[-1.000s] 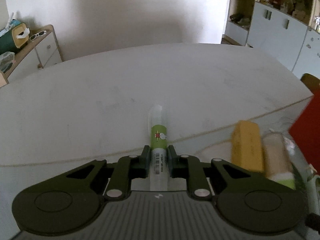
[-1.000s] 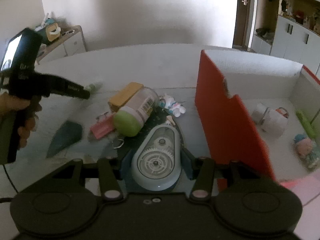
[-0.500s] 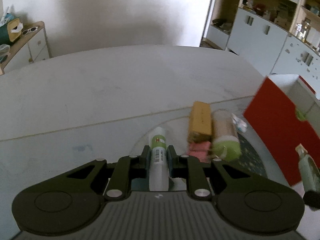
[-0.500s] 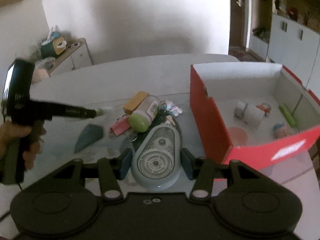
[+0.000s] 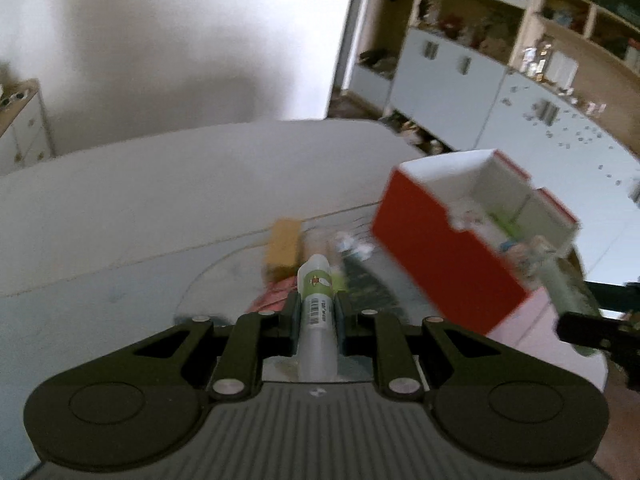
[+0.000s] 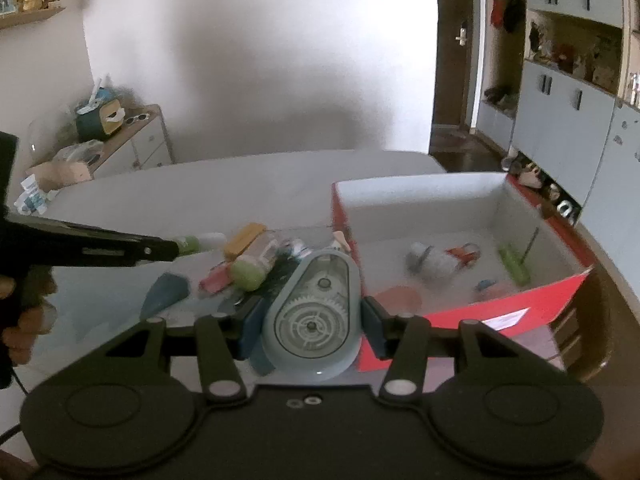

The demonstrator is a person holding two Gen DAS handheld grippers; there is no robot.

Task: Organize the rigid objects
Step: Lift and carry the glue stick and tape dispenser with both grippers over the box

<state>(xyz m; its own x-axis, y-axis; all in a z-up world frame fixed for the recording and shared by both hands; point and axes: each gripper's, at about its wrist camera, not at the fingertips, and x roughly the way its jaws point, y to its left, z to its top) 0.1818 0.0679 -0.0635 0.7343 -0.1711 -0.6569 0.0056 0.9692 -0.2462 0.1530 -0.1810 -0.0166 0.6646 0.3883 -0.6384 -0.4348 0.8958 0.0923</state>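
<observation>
My left gripper [image 5: 316, 308] is shut on a slim white tube with a green label [image 5: 317, 304] and holds it in the air above the table. It also shows in the right wrist view [image 6: 188, 244], at the left. My right gripper [image 6: 310, 320] is shut on a pale blue oval gadget with a clear geared face [image 6: 310, 312], held above the table beside the red box [image 6: 520, 300]. The red box with white inside [image 5: 440, 256] holds several small items. A pile lies left of it: an orange block [image 6: 244, 236], a green-capped bottle [image 6: 250, 272] and a pink item [image 6: 216, 280].
A teal wedge [image 6: 166, 294] lies on the table at the left. A side cabinet [image 6: 136, 140] with clutter stands by the back wall. Grey cupboards and shelves [image 6: 560, 100] fill the right side. The grey table [image 5: 160, 200] stretches far behind the pile.
Both grippers have risen with their objects. The left gripper swung right towards the red box. The right gripper pulled back and up, so the box interior now shows.
</observation>
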